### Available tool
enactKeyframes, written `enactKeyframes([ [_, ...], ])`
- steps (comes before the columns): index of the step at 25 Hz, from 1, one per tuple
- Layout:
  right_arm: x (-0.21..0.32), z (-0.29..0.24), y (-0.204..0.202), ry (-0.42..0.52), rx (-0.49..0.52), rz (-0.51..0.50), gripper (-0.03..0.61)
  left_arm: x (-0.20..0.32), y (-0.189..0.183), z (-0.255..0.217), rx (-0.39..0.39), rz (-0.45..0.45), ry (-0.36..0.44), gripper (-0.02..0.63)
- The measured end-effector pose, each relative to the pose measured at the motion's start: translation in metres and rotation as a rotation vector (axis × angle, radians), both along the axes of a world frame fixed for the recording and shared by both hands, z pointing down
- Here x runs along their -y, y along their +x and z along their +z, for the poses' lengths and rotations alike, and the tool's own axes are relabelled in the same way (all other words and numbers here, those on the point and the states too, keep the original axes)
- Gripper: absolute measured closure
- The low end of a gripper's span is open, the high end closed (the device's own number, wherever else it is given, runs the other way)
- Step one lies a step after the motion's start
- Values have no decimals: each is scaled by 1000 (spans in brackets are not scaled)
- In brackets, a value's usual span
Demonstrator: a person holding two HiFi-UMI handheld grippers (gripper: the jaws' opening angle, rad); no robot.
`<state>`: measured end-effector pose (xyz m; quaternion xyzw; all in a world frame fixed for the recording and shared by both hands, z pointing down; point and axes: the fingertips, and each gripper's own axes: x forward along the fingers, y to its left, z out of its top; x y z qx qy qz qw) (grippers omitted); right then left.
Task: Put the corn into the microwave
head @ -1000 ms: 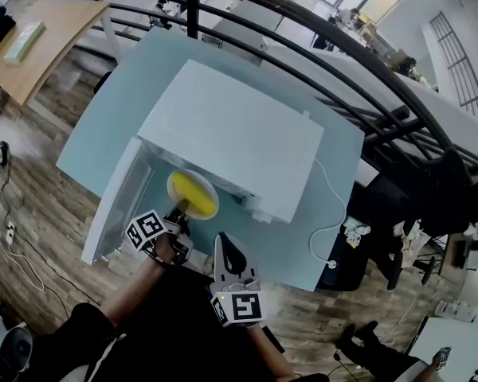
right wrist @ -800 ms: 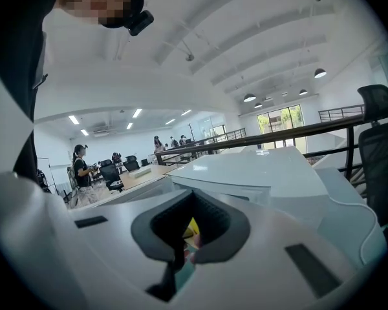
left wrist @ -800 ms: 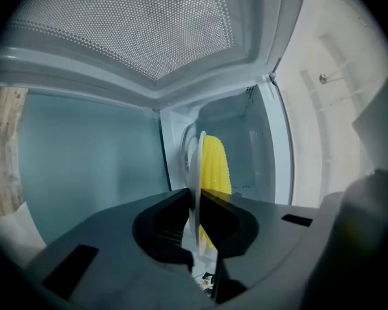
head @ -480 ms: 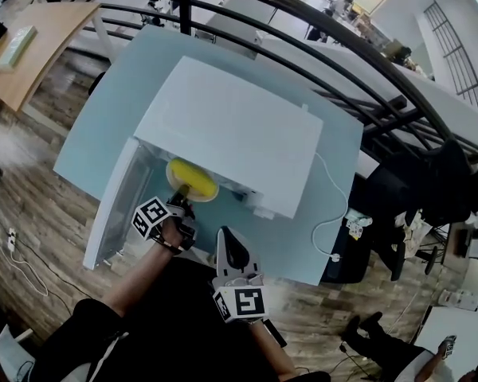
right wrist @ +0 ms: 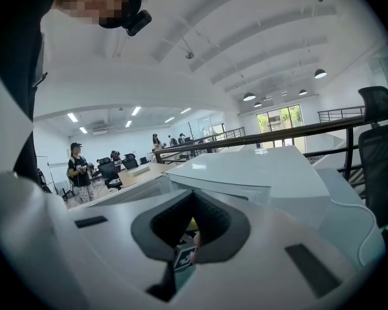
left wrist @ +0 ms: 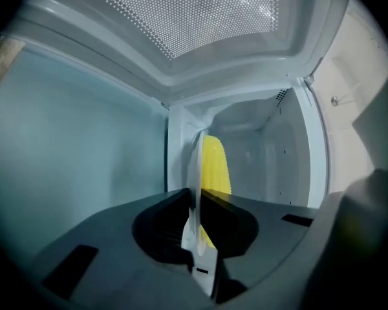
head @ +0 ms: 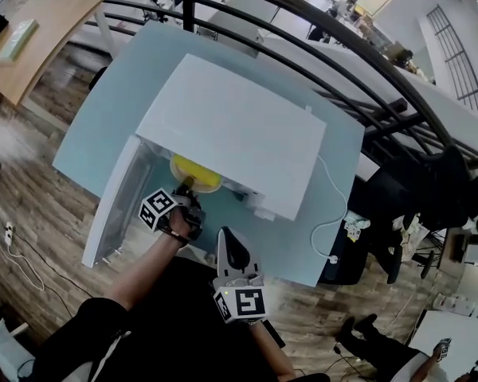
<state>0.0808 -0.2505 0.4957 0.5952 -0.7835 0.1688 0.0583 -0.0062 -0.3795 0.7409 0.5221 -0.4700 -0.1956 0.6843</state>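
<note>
The corn (left wrist: 215,166) lies on a pale plate (left wrist: 198,173), and both are already partly inside the mouth of the white microwave (head: 231,134). In the head view only the near part of the yellow cob and the plate's rim show below the front edge of the microwave's top. The left claw (left wrist: 204,263) pinches the near rim of the plate. In the left gripper view the plate stands edge-on between the jaws, which are nearly closed on its thin edge, and the corn is pressed to the plate's right face. Past it are the microwave's pale back wall and, at the top of the view, a dotted panel. The hand (head: 179,223) carrying this claw is just in front of the opening.

The microwave door (head: 115,201) hangs open to the left. The microwave sits on a light blue surface (head: 111,110), and a white cable (head: 331,197) runs off its right side.

The right claw (head: 225,241) hangs near the surface's front edge, apart from the microwave. Its jaws are drawn together with nothing between them.
</note>
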Motion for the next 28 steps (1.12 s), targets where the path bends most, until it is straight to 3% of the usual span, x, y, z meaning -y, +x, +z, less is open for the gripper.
enactKeyframes([
  [21, 1, 8, 20, -27, 32, 58, 569, 17, 4, 13, 94, -45, -73, 583],
  [28, 0, 13, 17, -42, 47, 57, 569, 22, 9, 13, 144, 8, -66, 574],
])
